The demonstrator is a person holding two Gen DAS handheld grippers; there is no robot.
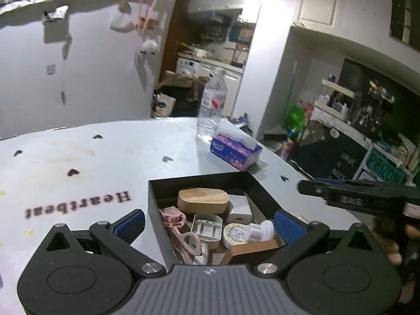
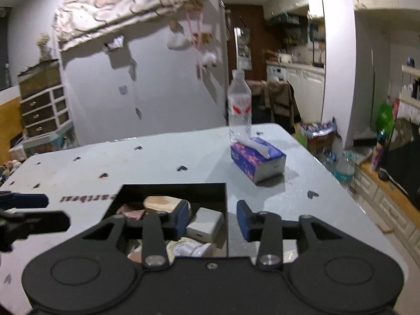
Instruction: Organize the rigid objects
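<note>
A black box (image 1: 252,186) sits on the white table (image 1: 78,162) and holds several small items: a wooden oval case (image 1: 202,200), a white charger (image 1: 240,207), a pink tool (image 1: 181,231), a white plug case (image 1: 206,227), a round tape roll (image 1: 235,233) and a brown wooden piece (image 1: 252,249). My left gripper (image 1: 210,224) is open and empty above the box's near end. My right gripper (image 2: 212,216) is open and empty over the box's right wall (image 2: 227,210). The right gripper also shows in the left wrist view (image 1: 309,187), side on.
A purple tissue box (image 1: 235,151) lies beyond the black box, with a clear water bottle (image 1: 212,105) standing behind it; both show in the right wrist view, tissue box (image 2: 257,158) and bottle (image 2: 239,105). The table's right edge (image 2: 341,183) drops to a cluttered floor.
</note>
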